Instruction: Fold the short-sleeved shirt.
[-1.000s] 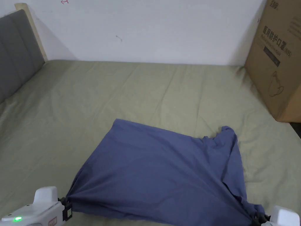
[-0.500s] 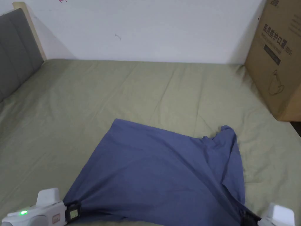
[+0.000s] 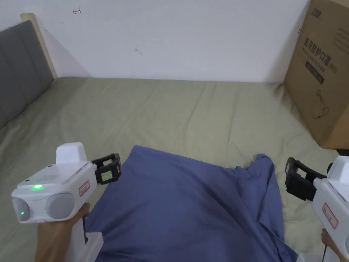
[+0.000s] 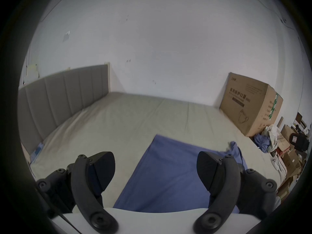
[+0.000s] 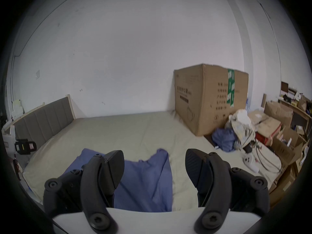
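Note:
A blue short-sleeved shirt (image 3: pixel 191 208) lies spread on the green bed sheet (image 3: pixel 163 109), its right side bunched into a raised fold (image 3: pixel 269 184). My left gripper (image 3: pixel 114 167) hovers open above the shirt's left edge with nothing between its jaws. My right gripper (image 3: pixel 293 177) hangs open just right of the shirt's right edge, also empty. In the left gripper view the shirt (image 4: pixel 170 175) shows between that gripper's (image 4: pixel 156 170) wide-apart jaws. In the right gripper view the shirt (image 5: pixel 145 178) lies below that gripper's (image 5: pixel 154 166) spread jaws.
A large cardboard box (image 3: pixel 323 71) stands at the bed's right end. A grey padded headboard (image 3: pixel 17 64) bounds the left side, and a white wall (image 3: pixel 170 34) the far side. Beside the bed lies a pile of clothes and boxes (image 5: pixel 244 133).
Both grippers have let go of the shirt's near corners, opened, and risen up and away from me. The shirt has dropped flat on the sheet.

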`<state>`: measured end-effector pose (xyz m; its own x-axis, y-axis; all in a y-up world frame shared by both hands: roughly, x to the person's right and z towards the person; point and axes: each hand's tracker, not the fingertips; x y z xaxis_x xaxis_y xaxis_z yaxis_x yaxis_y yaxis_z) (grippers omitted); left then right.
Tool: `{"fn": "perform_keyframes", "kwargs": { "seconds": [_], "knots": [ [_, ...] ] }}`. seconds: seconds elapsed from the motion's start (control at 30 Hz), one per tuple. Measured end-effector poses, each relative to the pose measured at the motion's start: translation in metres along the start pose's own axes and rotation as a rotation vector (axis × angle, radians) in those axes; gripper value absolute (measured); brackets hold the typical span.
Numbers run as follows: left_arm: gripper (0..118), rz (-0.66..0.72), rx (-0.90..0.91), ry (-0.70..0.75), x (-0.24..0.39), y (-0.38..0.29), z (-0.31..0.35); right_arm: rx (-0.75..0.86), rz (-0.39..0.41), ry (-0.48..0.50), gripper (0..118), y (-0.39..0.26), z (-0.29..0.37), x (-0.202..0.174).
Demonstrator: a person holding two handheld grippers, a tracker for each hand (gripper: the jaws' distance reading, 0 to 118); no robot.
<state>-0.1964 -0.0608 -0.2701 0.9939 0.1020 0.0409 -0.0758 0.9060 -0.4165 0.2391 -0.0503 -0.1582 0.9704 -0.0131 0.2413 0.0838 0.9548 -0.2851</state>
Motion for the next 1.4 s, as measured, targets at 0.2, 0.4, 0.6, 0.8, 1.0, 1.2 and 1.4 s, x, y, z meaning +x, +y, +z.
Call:
{"fn": "perform_keyframes", "kwargs": {
  "seconds": [0.2,0.4,0.6,0.8,1.0,1.2,1.4],
  "knots": [
    [14,-0.009,0.080,-0.035,0.021,0.006,-0.013,0.033,0.034,-0.030,19,0.002,-0.006,-0.011],
    [0,-0.001,0.046,-0.074,0.025,0.004,-0.045,0.034,0.053,-0.042,0,0.001,-0.026,-0.015],
    [0,0.011,-0.118,-0.104,0.023,0.015,-0.126,0.001,0.059,-0.042,0,-0.001,-0.059,-0.014],
    [0,-0.008,-0.313,-0.124,0.018,0.021,-0.248,-0.042,0.055,-0.056,0,-0.007,-0.101,-0.010],
    [60,-0.044,-0.482,-0.082,0.015,0.005,-0.356,-0.092,0.051,-0.079,0,-0.019,-0.140,-0.005],
    [101,-0.043,-0.602,0.009,0.012,-0.023,-0.416,-0.138,0.062,-0.102,0,-0.029,-0.158,-0.001],
    [55,-0.095,-0.622,0.025,0.021,-0.042,-0.423,-0.186,0.092,-0.120,0,-0.039,-0.172,0.013]
  ]
}}
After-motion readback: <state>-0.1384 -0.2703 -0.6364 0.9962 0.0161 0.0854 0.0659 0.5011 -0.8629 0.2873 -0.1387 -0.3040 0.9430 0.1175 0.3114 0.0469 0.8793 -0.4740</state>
